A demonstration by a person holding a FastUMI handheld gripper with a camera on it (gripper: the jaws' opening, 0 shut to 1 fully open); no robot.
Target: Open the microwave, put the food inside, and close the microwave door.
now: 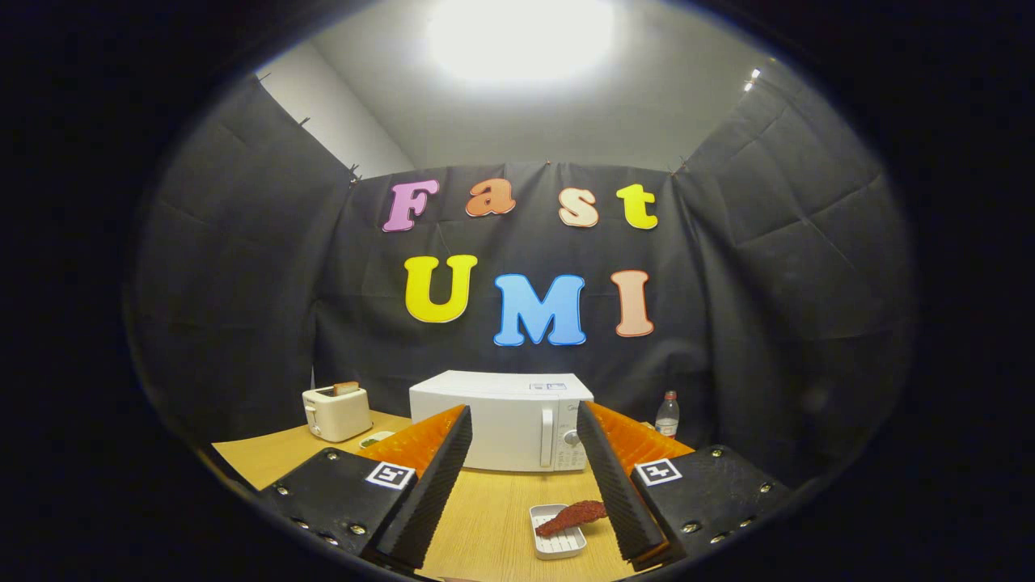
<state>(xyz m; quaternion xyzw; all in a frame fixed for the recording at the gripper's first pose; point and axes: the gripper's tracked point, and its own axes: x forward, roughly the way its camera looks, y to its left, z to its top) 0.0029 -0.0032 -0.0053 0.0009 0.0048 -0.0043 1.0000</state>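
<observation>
From the gripper view, the gripper [524, 461] hung back with its ribbed jaws spread wide and empty, apparently lined up so the boxy white microwave [501, 420] sat framed between them at the far side of the pale wooden table [485, 525], its door shut and its slim upright handle [547, 437] untouched. The food [572, 516], a rough reddish-brown crusted strip, lay across a small white slatted tray [556, 537] just inside the right jaw, probably parked close for an easy pick once the door opens. Off to the sides stood a glossy cream toaster [336, 411] with a slice poking up and a clear plastic bottle [667, 415].
</observation>
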